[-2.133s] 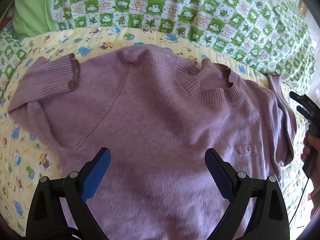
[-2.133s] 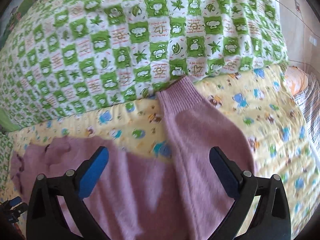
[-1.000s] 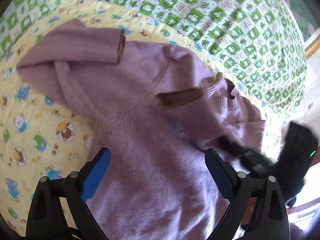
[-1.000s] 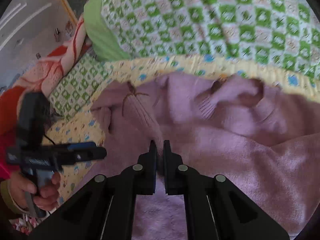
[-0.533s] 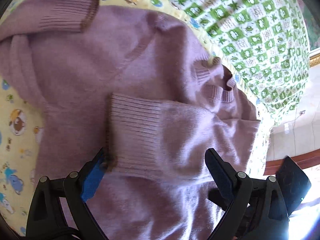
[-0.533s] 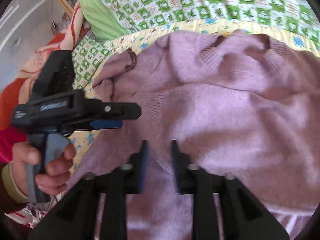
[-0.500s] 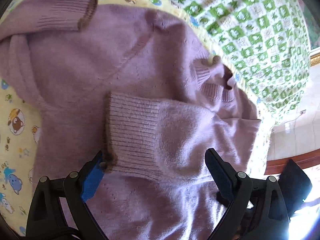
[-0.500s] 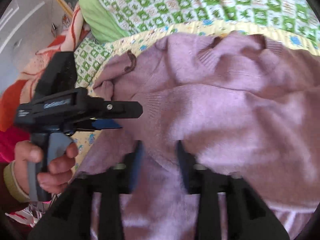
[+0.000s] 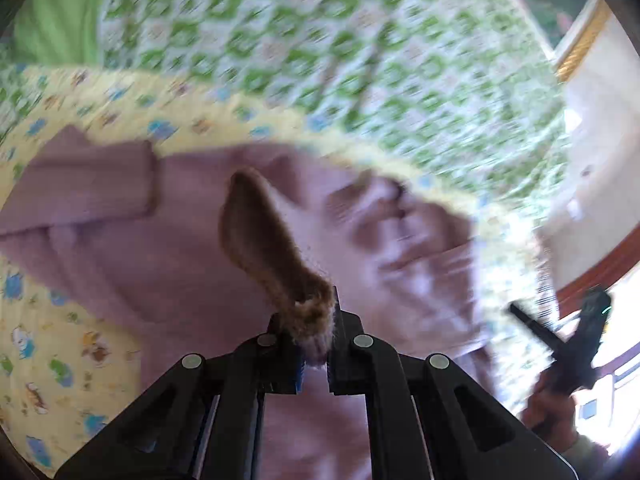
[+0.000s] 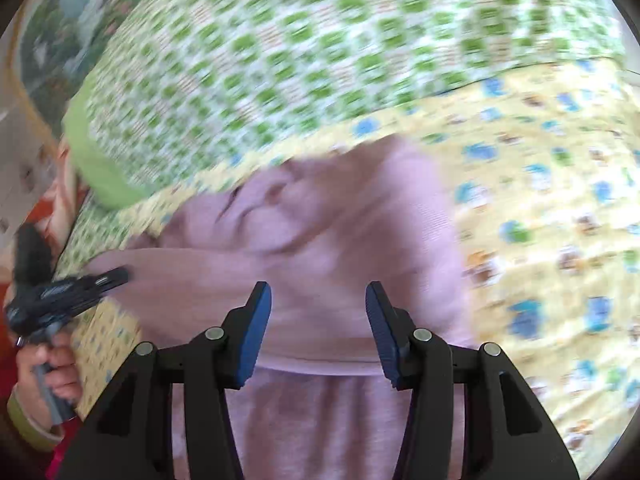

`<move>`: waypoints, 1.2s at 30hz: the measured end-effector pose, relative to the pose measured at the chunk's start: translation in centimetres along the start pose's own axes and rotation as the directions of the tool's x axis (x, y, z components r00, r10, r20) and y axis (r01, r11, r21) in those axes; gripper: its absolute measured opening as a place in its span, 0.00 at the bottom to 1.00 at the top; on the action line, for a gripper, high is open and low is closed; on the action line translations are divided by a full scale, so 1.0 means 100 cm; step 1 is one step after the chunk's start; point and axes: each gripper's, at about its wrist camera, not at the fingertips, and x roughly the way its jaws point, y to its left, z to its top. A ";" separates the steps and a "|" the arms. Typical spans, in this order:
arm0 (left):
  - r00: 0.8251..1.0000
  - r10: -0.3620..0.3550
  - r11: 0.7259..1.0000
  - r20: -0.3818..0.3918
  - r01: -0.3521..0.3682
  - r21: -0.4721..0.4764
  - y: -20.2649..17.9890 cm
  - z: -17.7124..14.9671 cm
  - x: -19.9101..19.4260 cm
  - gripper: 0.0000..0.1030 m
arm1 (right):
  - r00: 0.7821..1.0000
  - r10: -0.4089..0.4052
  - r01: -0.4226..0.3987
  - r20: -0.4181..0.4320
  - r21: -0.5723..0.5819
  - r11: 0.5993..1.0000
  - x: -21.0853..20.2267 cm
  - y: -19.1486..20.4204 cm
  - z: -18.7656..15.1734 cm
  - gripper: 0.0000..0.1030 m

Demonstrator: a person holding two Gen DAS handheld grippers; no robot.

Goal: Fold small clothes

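Observation:
A small mauve knit sweater (image 9: 168,256) lies on a yellow cartoon-print sheet (image 9: 52,352). My left gripper (image 9: 314,340) is shut on the ribbed, brown-edged cuff (image 9: 276,256) of one sleeve and holds it lifted over the sweater body. The other sleeve (image 9: 84,192) lies folded at the far left. In the right wrist view the sweater (image 10: 344,240) lies ahead with a fold across it. My right gripper (image 10: 318,320) is open and empty just above that fold. The view is blurred.
A green-and-white checked quilt (image 9: 320,52) is bunched behind the sweater, also in the right wrist view (image 10: 320,52). The right gripper shows at the right edge of the left view (image 9: 560,344); the left gripper and hand show at the left of the right view (image 10: 60,292).
My left gripper has gone from open to shut on the sleeve cuff and lifted it. My right gripper has let go of the sleeve, opened and drawn back to the right.

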 end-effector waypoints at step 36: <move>0.997 0.017 1.000 -0.075 -0.016 0.010 0.013 -0.018 0.078 0.06 | 0.978 -0.168 0.175 -0.121 0.053 0.983 0.076 -0.125 0.082 0.08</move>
